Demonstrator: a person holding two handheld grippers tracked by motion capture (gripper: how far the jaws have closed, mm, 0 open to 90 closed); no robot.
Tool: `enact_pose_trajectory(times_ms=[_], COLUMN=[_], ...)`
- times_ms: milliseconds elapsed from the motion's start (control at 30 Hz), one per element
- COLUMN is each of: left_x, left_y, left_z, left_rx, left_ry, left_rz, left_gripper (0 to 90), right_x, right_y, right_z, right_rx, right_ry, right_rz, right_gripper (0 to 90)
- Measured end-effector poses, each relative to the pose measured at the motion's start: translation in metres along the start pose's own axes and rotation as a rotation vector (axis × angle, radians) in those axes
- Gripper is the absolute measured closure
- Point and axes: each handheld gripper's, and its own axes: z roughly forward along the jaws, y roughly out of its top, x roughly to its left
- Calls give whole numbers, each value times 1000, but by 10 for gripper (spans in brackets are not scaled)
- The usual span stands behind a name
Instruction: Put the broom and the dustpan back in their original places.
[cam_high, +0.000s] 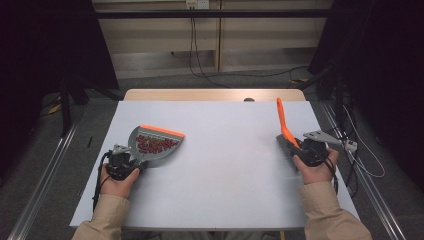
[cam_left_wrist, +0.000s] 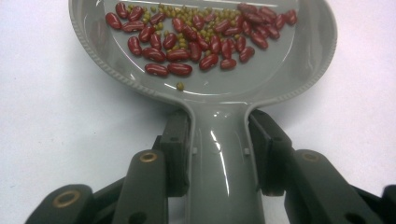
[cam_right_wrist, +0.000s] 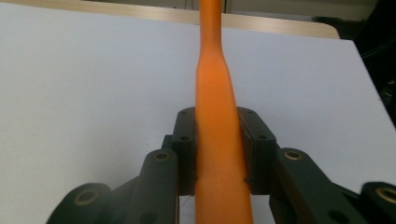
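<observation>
You've got the white table (cam_high: 220, 165) under everything, dustpan on your left side, brush on your right, well apart. Your left gripper (cam_left_wrist: 219, 149) is clamped tight on the grey dustpan (cam_left_wrist: 210, 88) by its handle, pan sitting flat on the table. Your right gripper (cam_right_wrist: 218, 154) is squeezed snug around the orange brush (cam_right_wrist: 215, 116), handle pointing away from you. Smallest stuff: red beans (cam_left_wrist: 196, 42) and little green ones (cam_left_wrist: 180, 86) piled in the pan.

Even overhead light, dark surroundings; glare streak on dustpan (cam_left_wrist: 219, 154) handle; near tongs slightly soft.
</observation>
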Motion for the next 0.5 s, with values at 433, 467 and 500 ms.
enact_pose_trajectory(times_ms=[433,467,500], left_x=[-5,-7,-8], left_y=[-2,-2,-3], left_z=[-1,-1,-1], left_rx=[-20,-24,-30], left_ry=[-42,-50,-62], left_rz=[-12,-17,-16], left_gripper=[597,587,573], right_x=[-7,-5,-3], right_y=[-12,-12,-13], right_z=[-1,-1,0], right_rx=[25,24,16], right_ry=[-83,-73,-62], right_rz=[-19,-12,-4], right_gripper=[708,701,694])
